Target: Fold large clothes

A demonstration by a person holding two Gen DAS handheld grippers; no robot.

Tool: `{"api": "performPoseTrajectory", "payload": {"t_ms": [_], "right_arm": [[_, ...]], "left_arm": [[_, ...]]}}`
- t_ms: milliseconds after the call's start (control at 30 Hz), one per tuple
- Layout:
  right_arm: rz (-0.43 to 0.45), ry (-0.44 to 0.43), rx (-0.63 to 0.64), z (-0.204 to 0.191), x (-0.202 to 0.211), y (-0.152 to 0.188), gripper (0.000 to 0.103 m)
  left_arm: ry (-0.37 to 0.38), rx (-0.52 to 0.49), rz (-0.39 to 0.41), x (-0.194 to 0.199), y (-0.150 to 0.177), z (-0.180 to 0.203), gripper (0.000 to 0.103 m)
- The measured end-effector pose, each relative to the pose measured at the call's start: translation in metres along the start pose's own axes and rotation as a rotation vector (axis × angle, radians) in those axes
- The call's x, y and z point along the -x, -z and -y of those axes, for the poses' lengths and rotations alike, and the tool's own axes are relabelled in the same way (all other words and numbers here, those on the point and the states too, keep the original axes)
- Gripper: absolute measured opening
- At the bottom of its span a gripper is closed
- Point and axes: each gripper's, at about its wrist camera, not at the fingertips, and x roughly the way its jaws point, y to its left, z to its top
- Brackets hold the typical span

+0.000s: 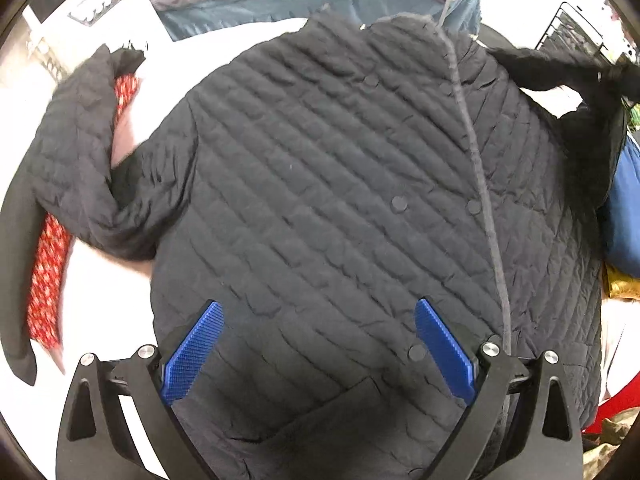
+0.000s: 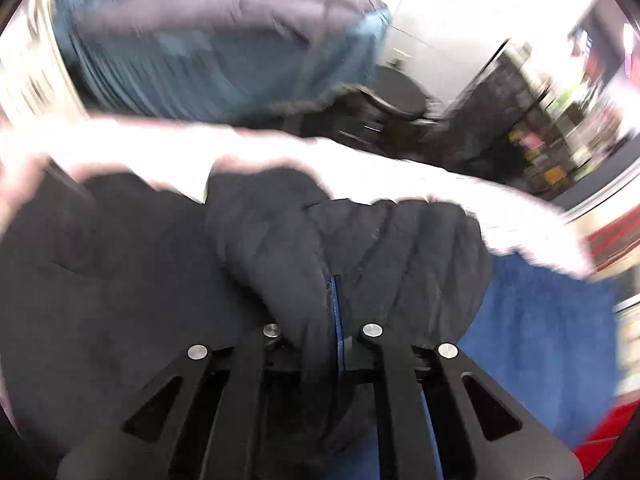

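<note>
Between the right gripper's [image 2: 334, 320] fingers [image 2: 338, 320], black quilted jacket [image 1: 340, 200] fabric.

**Jacket fills the middle, clutter at the edges**

The quilted jacket [image 1: 340, 184] covers most of the white surface [image 1: 104, 300]. Bare patches lie left of it. Red fabric [image 1: 46, 280] crowds the left edge; blue cloth [image 1: 624, 216] blocks the right.

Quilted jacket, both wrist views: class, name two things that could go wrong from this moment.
1. The right gripper pinches a thick bunch of the black quilted jacket; the bulky fabric may slip free.
2. The left gripper hovers open, so nothing pins the body; pulling could drag it onto the red garment.
</note>
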Motion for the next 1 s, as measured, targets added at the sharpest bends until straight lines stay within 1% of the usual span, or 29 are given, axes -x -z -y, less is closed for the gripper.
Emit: {"api": "performPoseTrajectory", "payload": {"t_ms": [33,67,100,133,167,200,233,267,300,333,367,400,467,500,533,567,600,633,667,700,733,767,867,933,1000], "right_arm": [[0.029,-0.111,-0.041,0.005,0.015,0.0,0.009],[0.071,-0.262,-0.077,0.009,0.033,0.003,0.009],[0.089,-0.358,-0.093,0.011,0.044,0.008,0.009],[0.096,-0.484,-0.111,0.011,0.053,0.013,0.009],[0.079,-0.64,-0.132,0.012,0.056,0.021,0.009],[0.046,-0.747,-0.14,0.009,0.054,0.03,0.009],[0.015,-0.8,-0.13,0.007,0.049,0.036,0.009],[-0.01,-0.772,-0.083,-0.002,0.043,0.046,0.009],[-0.025,-0.709,-0.029,-0.011,0.038,0.054,0.009],[-0.047,-0.625,0.065,-0.026,0.031,0.064,0.01],[-0.084,-0.571,0.157,-0.042,0.02,0.075,0.01],[-0.117,-0.518,0.22,-0.053,0.011,0.087,0.012],[-0.176,-0.337,0.393,-0.084,-0.015,0.113,0.022],[-0.183,-0.268,0.466,-0.096,-0.025,0.125,0.033],[-0.184,-0.207,0.522,-0.104,-0.031,0.135,0.045],[-0.179,-0.154,0.564,-0.108,-0.035,0.143,0.051],[-0.167,-0.092,0.615,-0.115,-0.04,0.153,0.06],[-0.154,-0.06,0.65,-0.118,-0.043,0.16,0.065],[-0.141,-0.037,0.677,-0.121,-0.043,0.165,0.068],[-0.129,-0.015,0.698,-0.122,-0.042,0.17,0.073],[-0.122,-0.013,0.705,-0.122,-0.037,0.174,0.078],[-0.118,-0.03,0.704,-0.12,-0.033,0.175,0.079],[-0.107,-0.038,0.678,-0.114,-0.013,0.181,0.079],[-0.121,-0.073,0.625,-0.105,0.0,0.186,0.079],[-0.141,-0.113,0.549,-0.087,0.009,0.181,0.079]], "left_arm": [[-0.004,-0.01,0.019,0.005,-0.003,0.002,0.095],[-0.002,-0.016,0.041,0.011,-0.006,0.005,0.095],[0.006,-0.017,0.062,0.018,-0.009,0.007,0.095],[0.011,-0.017,0.077,0.023,-0.012,0.009,0.095],[0.017,-0.015,0.093,0.028,-0.015,0.011,0.095],[0.022,-0.014,0.104,0.031,-0.017,0.013,0.095],[0.032,-0.01,0.118,0.034,-0.019,0.014,0.095],[0.036,-0.008,0.123,0.035,-0.022,0.014,0.095],[0.038,-0.004,0.129,0.035,-0.023,0.015,0.095],[0.038,-0.004,0.129,0.034,-0.024,0.017,0.095],[0.035,-0.007,0.12,0.032,-0.025,0.019,0.095],[0.025,-0.012,0.104,0.027,-0.025,0.02,0.095],[0.017,-0.023,0.083,0.018,-0.022,0.022,0.095],[0.023,-0.024,0.073,0.014,-0.02,0.022,0.095],[0.019,-0.024,0.06,0.011,-0.019,0.022,0.095],[0.013,-0.024,0.052,0.008,-0.018,0.021,0.095],[0.006,-0.021,0.049,0.007,-0.016,0.019,0.095],[0.002,-0.018,0.05,0.007,-0.015,0.017,0.095],[-0.001,-0.013,0.05,0.008,-0.014,0.014,0.095],[-0.003,-0.003,0.051,0.009,-0.012,0.009,0.095],[-0.006,0.009,0.053,0.01,-0.011,0.004,0.095],[-0.009,0.019,0.054,0.011,-0.011,-0.001,0.095],[-0.02,0.065,0.059,0.016,-0.012,-0.021,0.095],[-0.05,0.104,0.083,0.023,-0.015,-0.037,0.095],[-0.052,0.147,0.102,0.03,-0.019,-0.051,0.095]]}}
